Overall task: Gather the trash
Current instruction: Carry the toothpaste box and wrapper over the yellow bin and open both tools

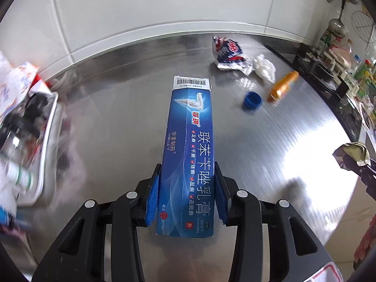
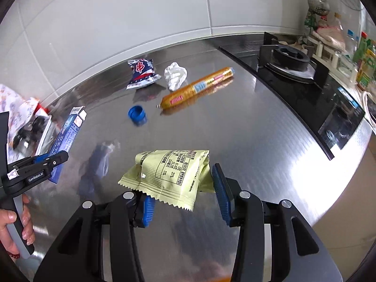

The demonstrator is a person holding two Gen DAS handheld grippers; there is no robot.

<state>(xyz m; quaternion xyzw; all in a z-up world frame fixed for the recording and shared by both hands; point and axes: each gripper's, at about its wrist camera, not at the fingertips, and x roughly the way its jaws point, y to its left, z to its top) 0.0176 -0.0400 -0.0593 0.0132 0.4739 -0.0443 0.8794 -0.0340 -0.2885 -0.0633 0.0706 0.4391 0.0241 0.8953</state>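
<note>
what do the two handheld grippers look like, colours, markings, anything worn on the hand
Both grippers, left gripper and right gripper, are black angular plastic linkages with round silver pivot pins and ribbed blue pads. Seen from the right wrist, the left one bears white "GenRobot.AI" lettering, a small white tag and a grey-and-black handle. The hand wears a red beaded bracelet.
</note>
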